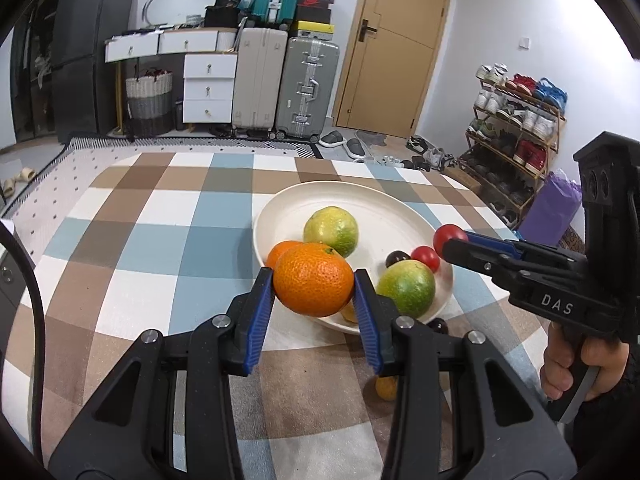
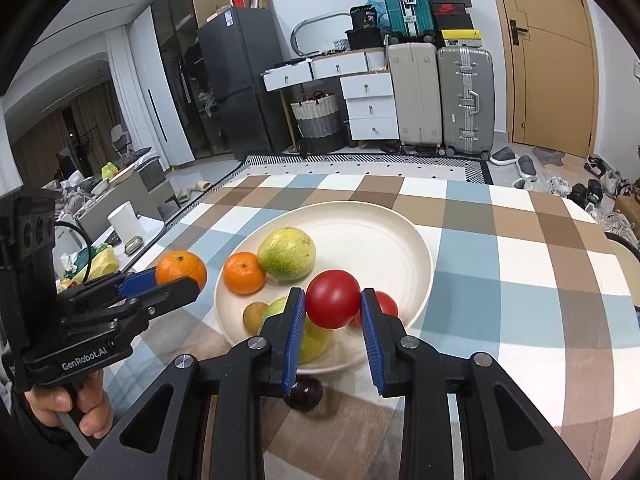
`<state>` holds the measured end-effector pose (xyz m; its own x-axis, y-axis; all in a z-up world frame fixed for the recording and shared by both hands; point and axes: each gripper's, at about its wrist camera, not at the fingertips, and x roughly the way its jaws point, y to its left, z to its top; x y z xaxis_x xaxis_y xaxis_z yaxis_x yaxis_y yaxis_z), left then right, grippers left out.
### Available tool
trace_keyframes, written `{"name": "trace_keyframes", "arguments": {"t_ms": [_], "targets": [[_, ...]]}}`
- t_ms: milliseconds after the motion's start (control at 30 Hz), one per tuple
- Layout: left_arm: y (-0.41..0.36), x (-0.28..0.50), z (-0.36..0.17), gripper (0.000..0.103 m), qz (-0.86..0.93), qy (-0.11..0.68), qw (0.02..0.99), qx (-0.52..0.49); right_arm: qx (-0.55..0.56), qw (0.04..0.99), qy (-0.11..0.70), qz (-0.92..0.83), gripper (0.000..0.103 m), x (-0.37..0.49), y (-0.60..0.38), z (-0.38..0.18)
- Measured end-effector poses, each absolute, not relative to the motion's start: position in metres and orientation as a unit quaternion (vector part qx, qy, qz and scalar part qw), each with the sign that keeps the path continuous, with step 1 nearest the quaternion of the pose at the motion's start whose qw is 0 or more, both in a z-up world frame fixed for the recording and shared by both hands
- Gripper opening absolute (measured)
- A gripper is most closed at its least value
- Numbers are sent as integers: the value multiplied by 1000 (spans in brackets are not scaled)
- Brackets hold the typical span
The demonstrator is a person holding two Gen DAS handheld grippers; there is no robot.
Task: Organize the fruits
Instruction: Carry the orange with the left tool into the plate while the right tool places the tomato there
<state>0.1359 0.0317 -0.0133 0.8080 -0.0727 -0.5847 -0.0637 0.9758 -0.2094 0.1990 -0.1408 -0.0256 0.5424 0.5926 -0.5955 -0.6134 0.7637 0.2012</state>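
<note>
The left gripper (image 1: 314, 288) pinches a round orange mandarin (image 1: 313, 279) above the near rim of the cream round plate (image 1: 384, 216). The right gripper (image 2: 333, 304) squeezes a small red tomato (image 2: 333, 298) over the same plate. Farther inside lie a second mandarin (image 2: 244, 273) and a yellow-green citrus fruit (image 2: 286, 253), on the checkered tablecloth (image 1: 160, 240).

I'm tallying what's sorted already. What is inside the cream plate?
In the plate: one orange, two green citrus, a cherry tomato, a dark fruit. Grippers hide others.
</note>
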Motion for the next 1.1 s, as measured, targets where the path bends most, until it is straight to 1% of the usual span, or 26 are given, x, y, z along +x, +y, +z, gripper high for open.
{"name": "trace_keyframes", "arguments": {"t_ms": [600,667,733,900,933,1000,1033,1067,1100], "targets": [[20,153,-23,37,-22,305,947,-101,5,871,359,334,30,227,-121,-36],[21,153,-23,37,-22,304,947,-103,6,875,353,332,33,225,-123,-33],[22,154,-24,37,-19,305,947,-104,4,877,348,333,42,221,-126,-30],[19,156,-24,37,-15,309,946,-97,1,882,337,329,49,209,-139,-28],[19,156,-24,39,-14,309,946,-96,1,884,336,326,49,206,-143,-28],[20,156,-24,49,-11,311,945,-98,4,886,334,322,51,203,-150,-30],[20,155,-25,60,-6,311,945,-99,7,887,334,319,53,201,-155,-31],[21,154,-24,67,-4,310,946,-100,9,887,334,317,55,200,-158,-32],[21,153,-24,69,-3,307,947,-100,12,888,335,316,60,198,-161,-33]]}}
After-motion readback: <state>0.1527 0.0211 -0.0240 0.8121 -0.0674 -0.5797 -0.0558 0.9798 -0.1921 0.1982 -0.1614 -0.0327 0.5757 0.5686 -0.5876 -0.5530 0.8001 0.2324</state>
